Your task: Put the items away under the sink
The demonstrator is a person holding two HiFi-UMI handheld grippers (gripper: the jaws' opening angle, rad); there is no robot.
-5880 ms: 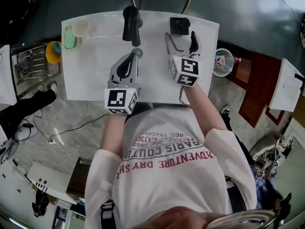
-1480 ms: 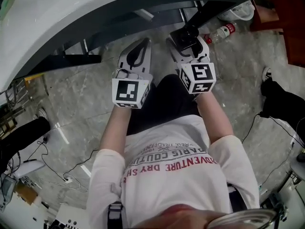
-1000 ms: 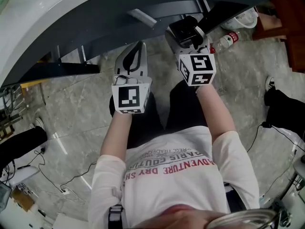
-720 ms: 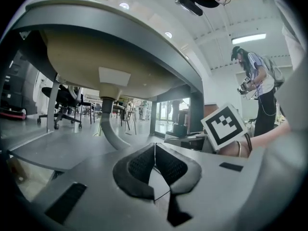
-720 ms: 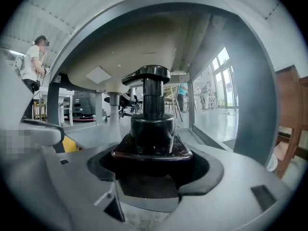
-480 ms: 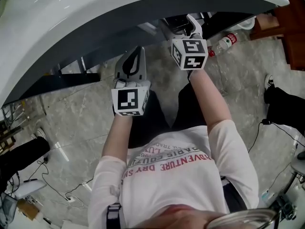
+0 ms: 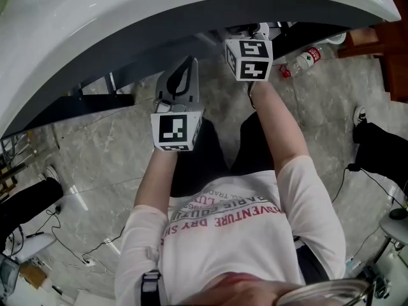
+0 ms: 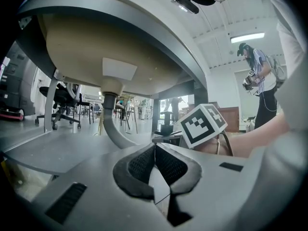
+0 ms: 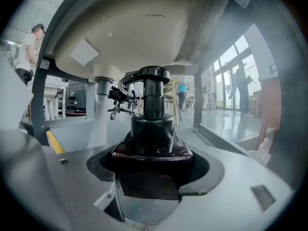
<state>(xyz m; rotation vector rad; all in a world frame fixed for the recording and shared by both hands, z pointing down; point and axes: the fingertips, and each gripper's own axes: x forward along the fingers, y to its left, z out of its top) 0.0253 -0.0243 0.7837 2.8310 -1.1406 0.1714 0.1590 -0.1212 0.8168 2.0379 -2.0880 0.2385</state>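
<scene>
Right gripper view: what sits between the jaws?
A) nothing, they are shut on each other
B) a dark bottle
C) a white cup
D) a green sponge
B: the right gripper is clamped round the base of a dark bottle, whose neck and cap rise upright under the sink bowl.

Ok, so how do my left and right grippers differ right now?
The left gripper has its jaws shut on nothing; the right gripper is shut on a dark bottle. In the head view, the right gripper reaches further under the sink, while the left gripper sits further back. Both point in under the sink.
</scene>
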